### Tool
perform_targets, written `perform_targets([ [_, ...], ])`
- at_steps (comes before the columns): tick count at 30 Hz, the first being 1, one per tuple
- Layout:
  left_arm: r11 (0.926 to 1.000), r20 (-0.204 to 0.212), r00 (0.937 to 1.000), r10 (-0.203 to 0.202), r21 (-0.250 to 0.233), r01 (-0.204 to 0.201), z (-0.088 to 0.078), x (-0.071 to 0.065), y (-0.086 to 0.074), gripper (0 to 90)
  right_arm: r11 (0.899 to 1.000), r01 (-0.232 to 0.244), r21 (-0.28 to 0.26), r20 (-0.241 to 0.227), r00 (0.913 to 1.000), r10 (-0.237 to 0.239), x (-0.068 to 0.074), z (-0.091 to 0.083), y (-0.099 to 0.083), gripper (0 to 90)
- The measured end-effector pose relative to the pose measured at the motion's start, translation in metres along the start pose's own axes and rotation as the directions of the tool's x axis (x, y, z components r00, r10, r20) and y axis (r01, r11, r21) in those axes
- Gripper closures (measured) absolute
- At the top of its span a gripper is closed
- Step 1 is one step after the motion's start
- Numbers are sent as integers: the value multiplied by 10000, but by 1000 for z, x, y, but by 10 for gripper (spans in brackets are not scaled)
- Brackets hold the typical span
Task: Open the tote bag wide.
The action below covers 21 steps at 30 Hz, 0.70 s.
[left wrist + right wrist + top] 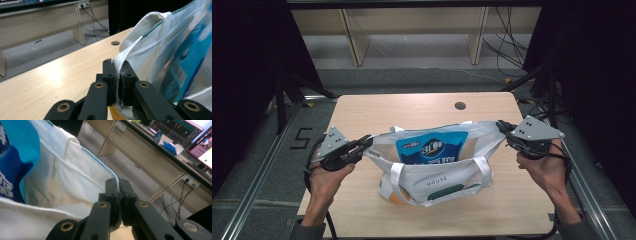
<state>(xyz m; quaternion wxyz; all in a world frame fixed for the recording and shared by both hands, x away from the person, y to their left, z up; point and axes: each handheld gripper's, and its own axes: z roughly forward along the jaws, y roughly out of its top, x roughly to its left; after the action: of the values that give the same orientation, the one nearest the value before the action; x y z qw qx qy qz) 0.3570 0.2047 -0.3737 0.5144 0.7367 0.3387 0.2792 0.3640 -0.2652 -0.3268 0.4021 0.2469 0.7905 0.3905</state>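
A white tote bag (437,177) with webbing handles and the word MOUSE on its front stands open in the middle of the table. A blue packet (432,148) stands inside it, its top showing above the rim. My left gripper (368,142) is shut on the bag's left rim; its own view shows the white edge (117,75) pinched between the jaws. My right gripper (501,125) is shut on the right rim, where the cloth (113,178) is clamped. The two grippers hold the bag's mouth stretched wide.
The light wooden table (362,107) has a round cable hole (460,105) near its far edge. Metal frame rails (259,172) run along both sides. Wooden furniture legs (354,42) and loose cables (507,45) lie on the floor beyond.
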Motion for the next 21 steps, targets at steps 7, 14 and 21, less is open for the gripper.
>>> perform_targets([
  [7, 9971, 168, 9998, -129, 754, 116, 13, 5, -26, 828, 9963, -838, 170, -447, 9954, 845, 8, 28, -35, 873],
  [14, 9820, 94, 9996, -255, 1874, 233, 26, 7, -57, 826, 9949, -489, 882, -618, 9966, 544, 19, 45, -48, 871],
  [21, 9514, 727, 9950, -681, 3049, 428, 43, 5, -96, 820, 9851, 96, 1715, -1059, 9943, 88, 36, 60, -69, 869],
])
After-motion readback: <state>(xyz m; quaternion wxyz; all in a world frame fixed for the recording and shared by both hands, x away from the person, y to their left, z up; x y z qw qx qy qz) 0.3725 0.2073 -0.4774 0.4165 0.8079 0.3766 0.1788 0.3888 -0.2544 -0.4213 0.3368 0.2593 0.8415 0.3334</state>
